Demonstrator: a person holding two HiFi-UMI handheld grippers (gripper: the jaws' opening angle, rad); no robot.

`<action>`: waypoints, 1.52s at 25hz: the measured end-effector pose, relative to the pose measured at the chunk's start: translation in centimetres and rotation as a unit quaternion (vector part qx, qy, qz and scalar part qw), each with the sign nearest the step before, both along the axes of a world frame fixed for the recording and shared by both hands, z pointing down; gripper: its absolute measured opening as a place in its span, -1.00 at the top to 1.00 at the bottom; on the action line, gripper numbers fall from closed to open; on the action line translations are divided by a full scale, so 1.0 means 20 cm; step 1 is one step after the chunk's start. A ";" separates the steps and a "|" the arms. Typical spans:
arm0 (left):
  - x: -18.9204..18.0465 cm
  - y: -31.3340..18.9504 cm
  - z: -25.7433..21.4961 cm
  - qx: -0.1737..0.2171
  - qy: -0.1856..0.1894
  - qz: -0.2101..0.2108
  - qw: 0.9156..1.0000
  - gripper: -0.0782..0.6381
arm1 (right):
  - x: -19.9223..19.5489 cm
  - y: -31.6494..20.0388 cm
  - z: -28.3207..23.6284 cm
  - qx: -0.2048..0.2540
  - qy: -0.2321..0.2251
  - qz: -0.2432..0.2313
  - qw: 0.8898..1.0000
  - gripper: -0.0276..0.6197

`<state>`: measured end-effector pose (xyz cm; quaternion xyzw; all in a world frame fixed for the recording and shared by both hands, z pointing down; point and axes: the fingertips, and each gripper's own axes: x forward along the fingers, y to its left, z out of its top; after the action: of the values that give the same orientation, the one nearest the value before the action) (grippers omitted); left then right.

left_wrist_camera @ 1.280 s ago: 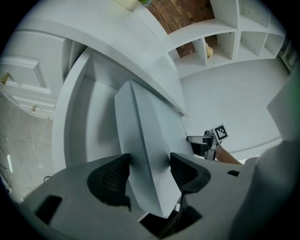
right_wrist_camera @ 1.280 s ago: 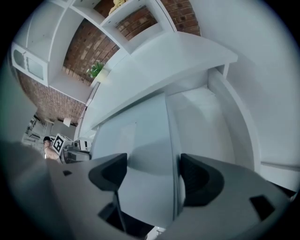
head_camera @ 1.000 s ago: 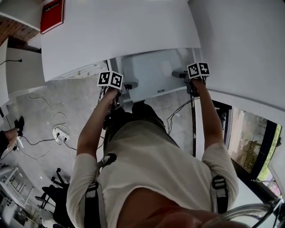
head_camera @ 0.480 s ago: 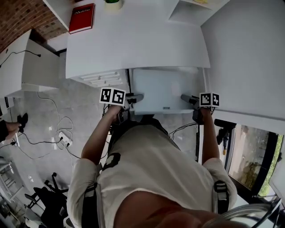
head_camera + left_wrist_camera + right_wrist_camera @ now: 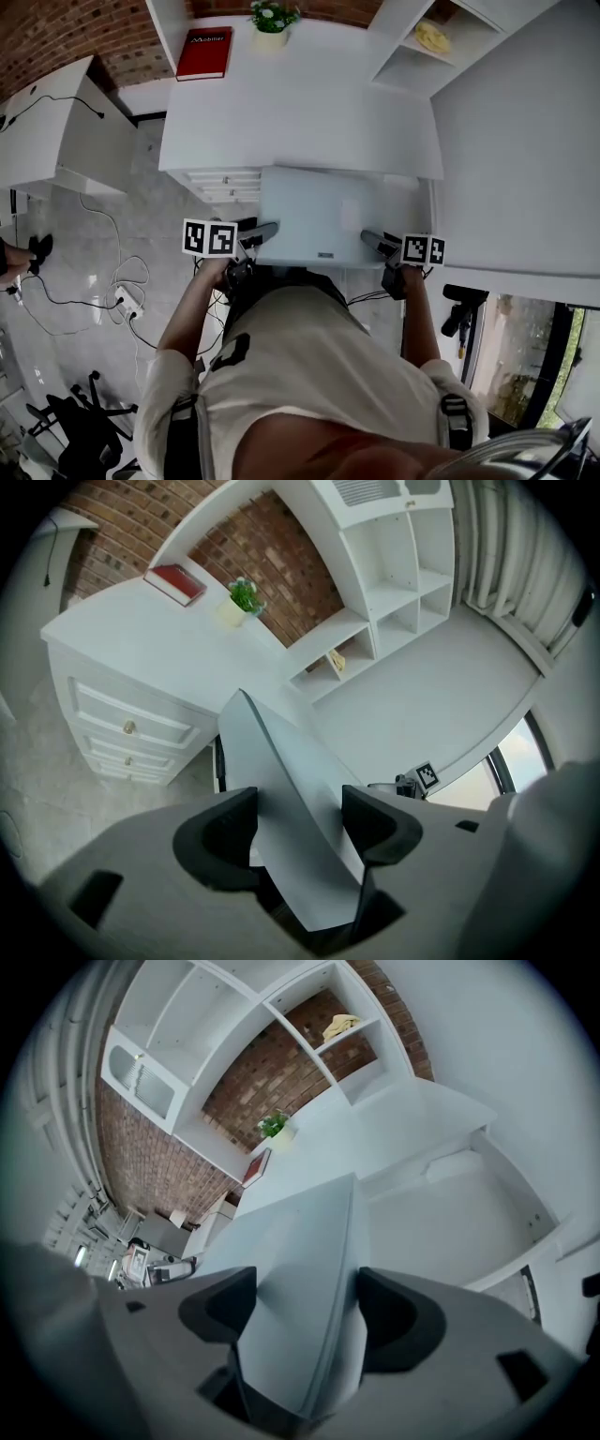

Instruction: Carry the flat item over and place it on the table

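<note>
The left gripper (image 5: 262,231) and right gripper (image 5: 373,240) clamp the panel's (image 5: 314,208) 2 sides. Clipping the table (image 5: 291,108) edge could jolt it loose.

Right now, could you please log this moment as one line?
phase: carry | laptop: closed, not yet down | left gripper: shut on laptop | right gripper: shut on laptop | white desk: ahead
</note>
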<state>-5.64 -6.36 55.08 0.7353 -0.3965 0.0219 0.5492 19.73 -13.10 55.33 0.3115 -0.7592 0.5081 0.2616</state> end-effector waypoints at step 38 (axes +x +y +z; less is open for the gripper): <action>-0.80 -0.05 -0.11 0.061 -0.083 -0.051 0.993 -0.03 | -0.84 -0.16 -0.08 0.023 -0.058 -0.019 0.998 -0.12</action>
<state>-21.57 -7.28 52.79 0.7416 -0.4788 0.0306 0.4689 3.00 -16.32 53.80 0.2734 -0.7900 0.5028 0.2198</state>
